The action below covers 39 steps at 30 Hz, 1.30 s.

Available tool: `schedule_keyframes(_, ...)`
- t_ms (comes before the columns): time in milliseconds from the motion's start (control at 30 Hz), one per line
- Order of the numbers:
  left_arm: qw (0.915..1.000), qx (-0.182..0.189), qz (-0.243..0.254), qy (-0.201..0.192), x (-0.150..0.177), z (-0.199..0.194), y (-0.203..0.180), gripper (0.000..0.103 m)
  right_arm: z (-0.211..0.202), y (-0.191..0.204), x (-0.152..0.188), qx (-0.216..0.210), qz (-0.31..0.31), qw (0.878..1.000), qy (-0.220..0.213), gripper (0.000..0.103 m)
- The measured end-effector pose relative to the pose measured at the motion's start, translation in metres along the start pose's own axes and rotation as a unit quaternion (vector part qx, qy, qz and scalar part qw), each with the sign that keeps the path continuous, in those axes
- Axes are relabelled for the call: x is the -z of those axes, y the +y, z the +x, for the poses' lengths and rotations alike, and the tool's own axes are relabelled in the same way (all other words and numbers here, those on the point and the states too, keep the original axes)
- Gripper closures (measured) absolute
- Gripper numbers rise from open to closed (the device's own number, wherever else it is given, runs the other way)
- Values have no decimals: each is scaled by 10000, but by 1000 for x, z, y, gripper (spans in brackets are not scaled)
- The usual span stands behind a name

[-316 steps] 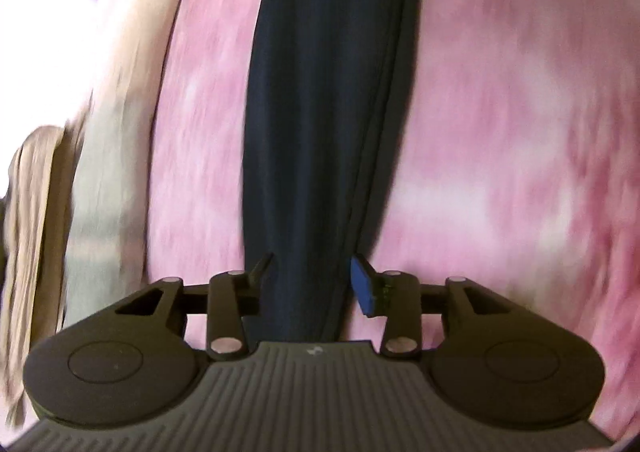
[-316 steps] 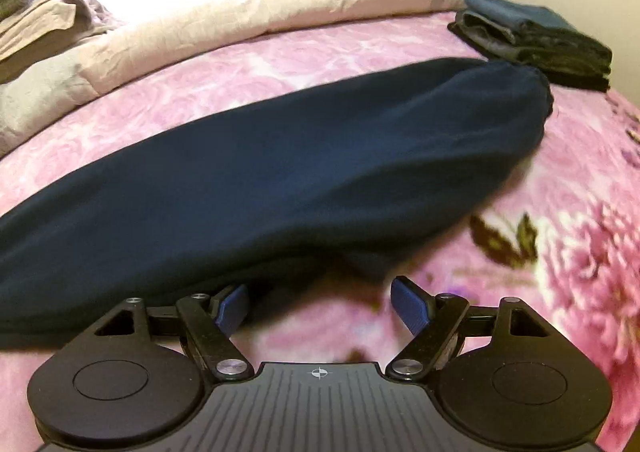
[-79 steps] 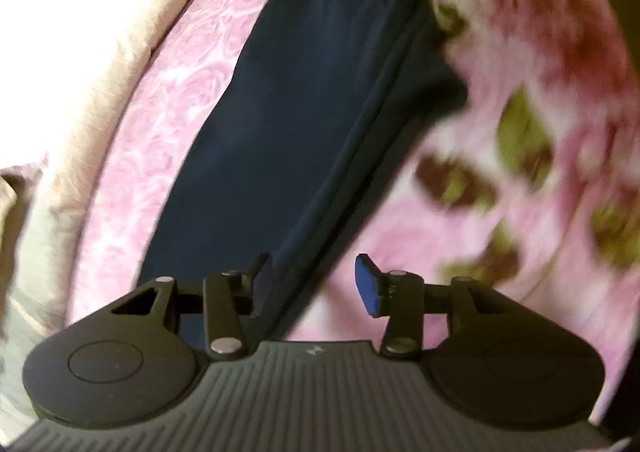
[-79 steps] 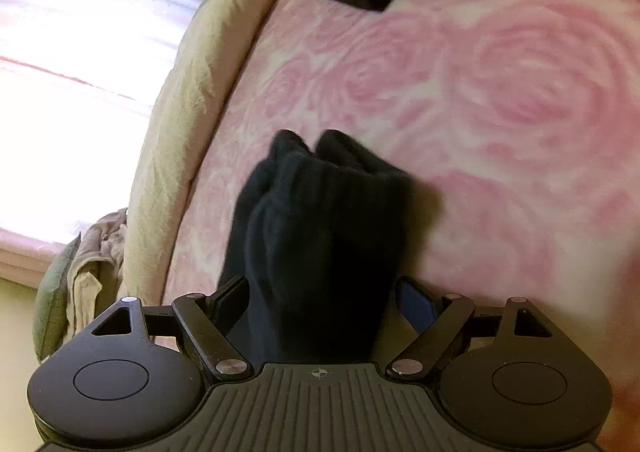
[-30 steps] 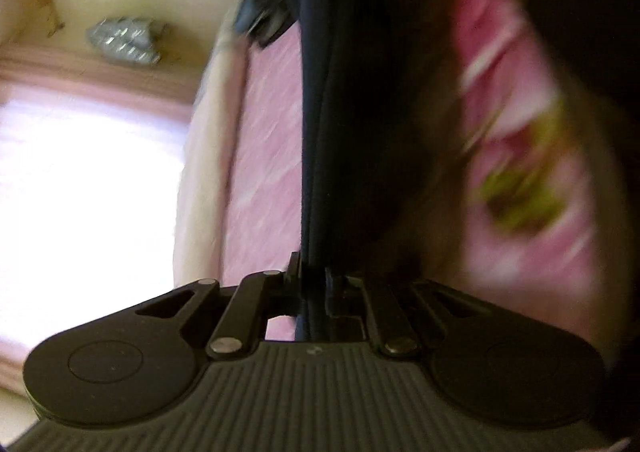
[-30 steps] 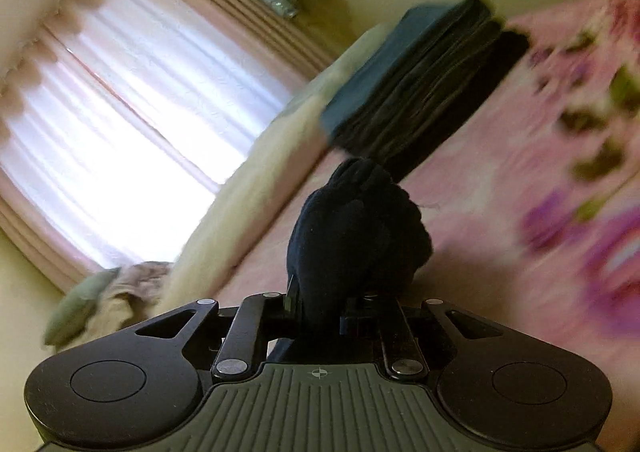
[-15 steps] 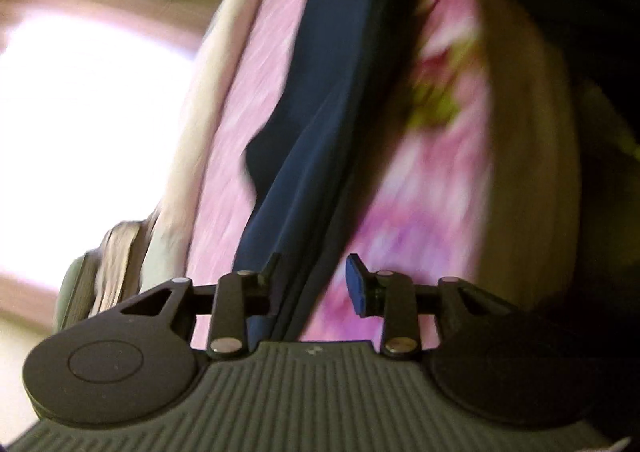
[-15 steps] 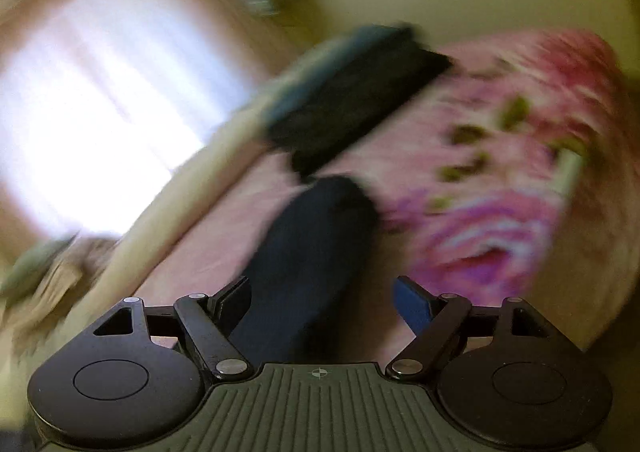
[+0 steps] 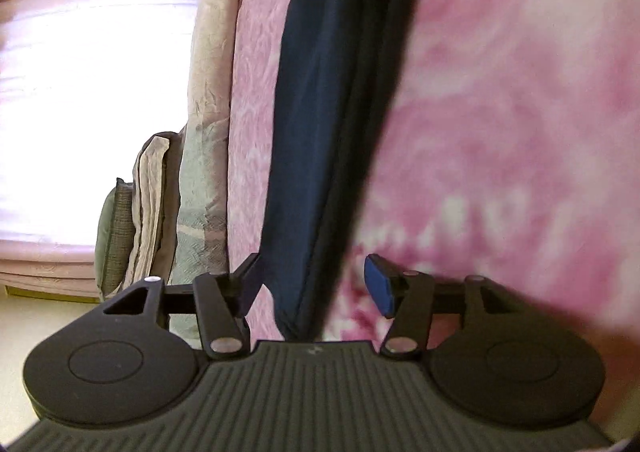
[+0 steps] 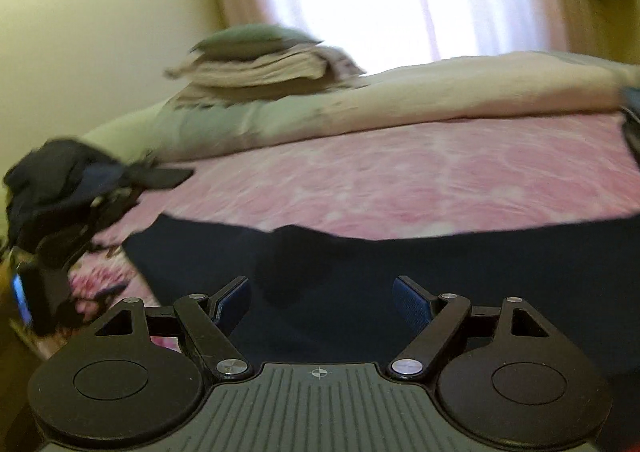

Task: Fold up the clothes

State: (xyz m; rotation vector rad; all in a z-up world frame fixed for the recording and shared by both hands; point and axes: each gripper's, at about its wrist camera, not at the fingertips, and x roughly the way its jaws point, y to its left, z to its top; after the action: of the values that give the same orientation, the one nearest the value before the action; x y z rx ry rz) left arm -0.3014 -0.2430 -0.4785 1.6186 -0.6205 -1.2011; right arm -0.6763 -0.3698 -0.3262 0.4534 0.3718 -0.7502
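A long dark navy garment (image 9: 332, 92) lies stretched out on the pink bedspread (image 9: 500, 112), running away from me up the left wrist view. Its near end sits between the fingers of my left gripper (image 9: 314, 284). The jaws are opening and neither pad presses the cloth. In the right wrist view the same garment (image 10: 400, 256) lies crosswise just ahead of my right gripper (image 10: 324, 302). That gripper stands open above the cloth with nothing held.
A rolled beige quilt (image 10: 440, 96) runs along the far side of the bed, with folded linen and a grey cushion (image 10: 256, 64) stacked on it below a bright window. A blurred dark shape (image 10: 60, 192) is at the far left, another dark stack (image 10: 632, 120) at the right edge.
Both grippers were shut on the navy garment a second ago and have let it go. It now lies flat on the bed. The right gripper has swung round and levelled out.
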Motion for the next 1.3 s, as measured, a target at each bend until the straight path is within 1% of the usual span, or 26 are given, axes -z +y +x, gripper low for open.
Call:
schedule_keyframes(67, 9999, -19, 93, -74, 17, 8, 1, 52, 11, 12, -1, 6, -201, 9998, 58, 22)
schedule_keyframes(133, 9997, -24, 220, -117, 28, 20, 2, 63, 21, 13, 1, 108, -210, 9997, 105, 22)
schedule_keyframes(200, 9992, 25, 401, -25, 34, 36, -2, 90, 29, 9, 3, 232, -57, 9996, 143, 22)
schedule_keyframes(267, 9984, 64, 561, 64, 40, 52, -5, 91, 31, 8, 5, 339, 73, 9992, 183, 22)
schedule_keyframes(300, 9987, 23, 505, 94, 42, 55, -2, 92, 30, 9, 5, 356, 73, 9992, 183, 22)
schedule_keyframes(367, 9989, -52, 371, 273, 45, 45, -1, 94, 23, 11, 5, 390, 18, 9991, 157, 22)
schedule_keyframes(433, 9983, -83, 138, 560, 47, 25, 2, 94, 17, 11, 5, 449, -69, 9989, 128, 22)
schedule_keyframes(500, 9965, 18, -106, 823, 48, -1, -1, 94, 8, 10, 6, 501, -125, 9986, 103, 22)
schedule_keyframes(567, 9948, 202, -300, 951, 47, -15, -9, 94, 3, 8, 11, 511, -120, 9985, 158, 22)
schedule_keyframes(700, 9928, 347, -415, 1066, 47, -24, -33, 95, 2, 5, 26, 543, -75, 9975, 438, 22)
schedule_keyframes(800, 9928, 300, -444, 1072, 51, -33, -31, 94, -5, 4, 31, 518, -31, 9973, 526, 22)
schedule_keyframes(867, 9927, 247, -378, 1117, 54, -32, -26, 92, -12, 2, 33, 563, 44, 9970, 526, 22)
schedule_keyframes(900, 9916, 231, -348, 1221, 58, -33, -22, 90, -15, 1, 34, 577, 90, 9968, 542, 22)
schedule_keyframes(933, 9903, 225, -375, 1321, 63, -47, -26, 89, -18, 1, 36, 577, 120, 9967, 558, 22)
schedule_keyframes(967, 9886, 218, -453, 1417, 69, -44, -21, 86, -20, 4, 37, 530, 88, 9969, 572, 22)
schedule_keyframes(1067, 9807, 228, -815, 1762, 90, -56, -14, 85, -26, 13, 41, 373, -46, 9974, 612, 22)
schedule_keyframes(1133, 9744, 273, -1253, 1844, 103, -69, -9, 82, -22, 35, 40, 184, -564, 9963, 627, 22)
schedule_keyframes(1167, 9707, 295, -1492, 1862, 109, -75, -6, 78, -18, 47, 39, 91, -852, 9943, 628, 22)
schedule_keyframes(1200, 9652, 329, -1795, 1872, 114, -81, -2, 74, -13, 61, 37, -35, -1132, 9917, 604, 22)
schedule_keyframes(1233, 9594, 373, -2077, 1870, 119, -86, 1, 72, -7, 76, 36, -170, -1429, 9879, 576, 22)
schedule_keyframes(1300, 9478, 416, -2559, 1855, 126, -94, 6, 70, 9, 114, 32, -495, -2089, 9755, 480, 22)
